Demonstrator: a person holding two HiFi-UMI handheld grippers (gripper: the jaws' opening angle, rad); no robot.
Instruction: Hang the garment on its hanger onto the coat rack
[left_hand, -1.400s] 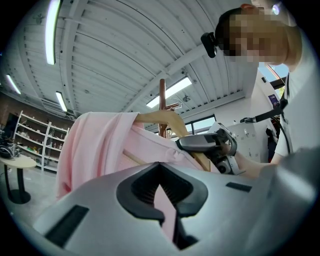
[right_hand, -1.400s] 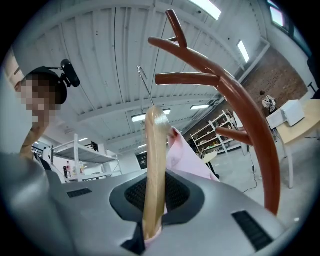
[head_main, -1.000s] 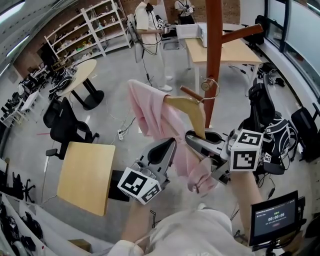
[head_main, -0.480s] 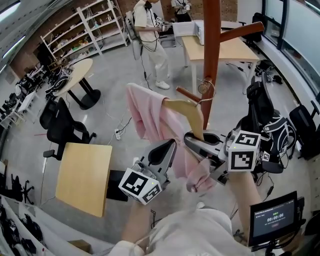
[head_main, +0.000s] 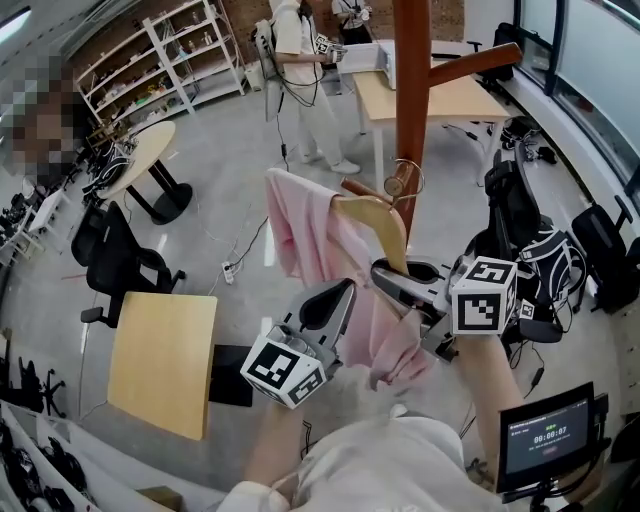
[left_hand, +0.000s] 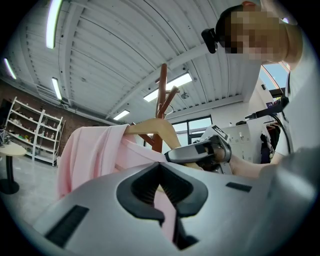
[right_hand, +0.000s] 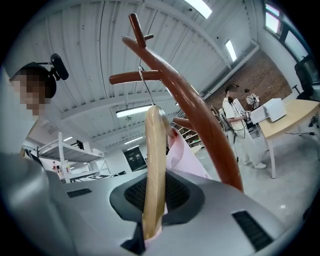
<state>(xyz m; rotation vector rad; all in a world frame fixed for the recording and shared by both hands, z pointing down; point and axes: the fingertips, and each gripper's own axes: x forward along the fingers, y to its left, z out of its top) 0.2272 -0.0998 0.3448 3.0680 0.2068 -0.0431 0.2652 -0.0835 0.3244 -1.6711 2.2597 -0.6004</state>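
A pink garment (head_main: 312, 232) hangs on a wooden hanger (head_main: 382, 222) in front of the brown coat rack (head_main: 411, 90). The hanger's wire hook (head_main: 405, 178) sits at the tip of a low peg (head_main: 362, 189); I cannot tell if it rests on it. My right gripper (head_main: 398, 279) is shut on the hanger's lower arm. My left gripper (head_main: 335, 302) is shut on the garment's cloth. In the right gripper view the hanger (right_hand: 154, 165) runs up from my right gripper (right_hand: 150, 220) to the hook (right_hand: 145, 87) at a peg (right_hand: 134, 77). In the left gripper view pink cloth (left_hand: 92, 150) passes through my left gripper (left_hand: 162, 200).
A small wooden table (head_main: 160, 360) stands at the lower left, a black chair (head_main: 120, 265) beyond it. A person (head_main: 305, 70) stands by a desk (head_main: 440, 95) behind the rack. Bags (head_main: 530, 240) lie right of the rack. A screen (head_main: 545, 435) is at the lower right.
Both grippers have carried the hanger and garment a little left and closer to the rack. The hook has come from beside the low peg onto its tip.
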